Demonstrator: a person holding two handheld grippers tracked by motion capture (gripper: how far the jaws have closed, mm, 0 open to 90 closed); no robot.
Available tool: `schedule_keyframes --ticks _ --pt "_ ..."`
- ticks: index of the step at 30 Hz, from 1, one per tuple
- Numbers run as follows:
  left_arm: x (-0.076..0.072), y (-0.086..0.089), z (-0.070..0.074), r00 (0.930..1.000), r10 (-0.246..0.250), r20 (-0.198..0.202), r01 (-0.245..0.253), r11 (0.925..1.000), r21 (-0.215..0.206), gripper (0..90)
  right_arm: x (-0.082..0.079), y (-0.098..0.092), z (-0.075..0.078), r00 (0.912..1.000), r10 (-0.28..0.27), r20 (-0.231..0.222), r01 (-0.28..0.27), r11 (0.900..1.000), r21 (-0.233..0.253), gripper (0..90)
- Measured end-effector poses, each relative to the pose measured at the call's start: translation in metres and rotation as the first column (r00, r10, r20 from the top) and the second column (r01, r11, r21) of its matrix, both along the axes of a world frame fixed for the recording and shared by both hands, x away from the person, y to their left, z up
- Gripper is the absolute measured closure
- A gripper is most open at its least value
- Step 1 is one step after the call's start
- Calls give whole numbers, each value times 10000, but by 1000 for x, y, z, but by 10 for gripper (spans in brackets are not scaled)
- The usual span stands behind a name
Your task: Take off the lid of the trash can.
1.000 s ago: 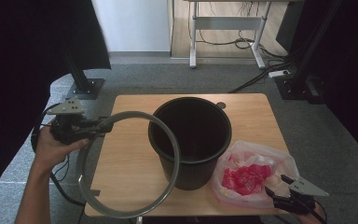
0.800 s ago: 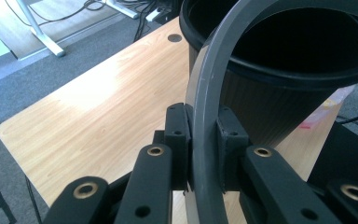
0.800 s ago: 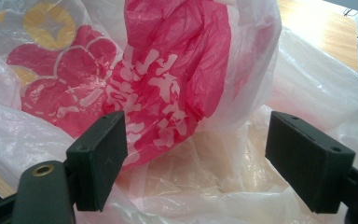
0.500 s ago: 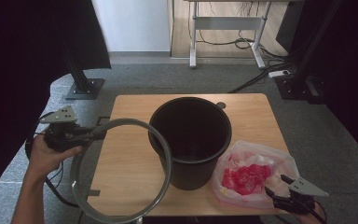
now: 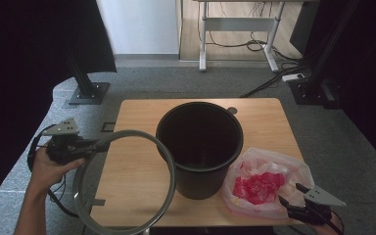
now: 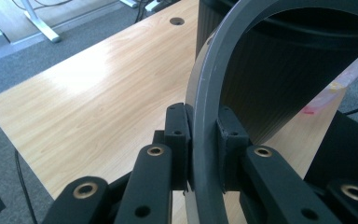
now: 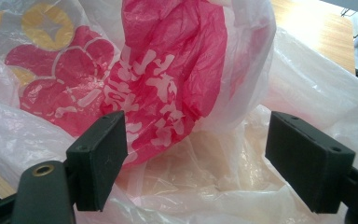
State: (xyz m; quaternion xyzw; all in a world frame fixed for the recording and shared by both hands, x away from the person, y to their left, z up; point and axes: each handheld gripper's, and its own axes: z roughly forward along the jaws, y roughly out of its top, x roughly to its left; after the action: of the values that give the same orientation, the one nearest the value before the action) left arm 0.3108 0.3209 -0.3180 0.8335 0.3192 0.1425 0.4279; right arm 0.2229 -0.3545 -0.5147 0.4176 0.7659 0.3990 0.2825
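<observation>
Now the grey ring point(image 5: 124, 182) has swung further left and down, clear of the black bin point(image 5: 199, 147), leaving the bin's mouth free for a liner. The left gripper point(image 5: 94, 145) stays clenched on the ring's rim, hand held out past the table's point(image 5: 137, 166) left edge. The right gripper point(image 5: 288, 194) waits with jaws spread against the plastic bag point(image 5: 264, 183) at the near right corner.

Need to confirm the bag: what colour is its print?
Red with white characters, on a translucent plastic bag; right gripper view shows it best.
</observation>
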Motion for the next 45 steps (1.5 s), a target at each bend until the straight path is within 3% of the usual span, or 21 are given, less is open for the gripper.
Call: schedule_keyframes --ticks 8,20,28,35,45 --pt "7 5 -24 9996 -30 -273 23 9996 -275 779 -1 -1 2 10000 0 51 0 10000 -11 205" --pt "-1 19 -29 9996 73 -280 -82 9994 -330 779 -1 -2 2 10000 -44 69 44 10000 -7 205" --pt "0 26 -43 9981 234 -576 -244 9996 -152 778 0 0 1 10000 -37 -2 37 10000 -60 205" --pt "10 28 -63 9949 400 -930 -416 9990 -158 778 0 1 0 10000 -17 -14 17 10000 -89 205" --pt "20 33 -103 9867 692 -1472 -709 9975 -66 777 1 1 -2 10000 -46 -75 45 9999 -144 205"
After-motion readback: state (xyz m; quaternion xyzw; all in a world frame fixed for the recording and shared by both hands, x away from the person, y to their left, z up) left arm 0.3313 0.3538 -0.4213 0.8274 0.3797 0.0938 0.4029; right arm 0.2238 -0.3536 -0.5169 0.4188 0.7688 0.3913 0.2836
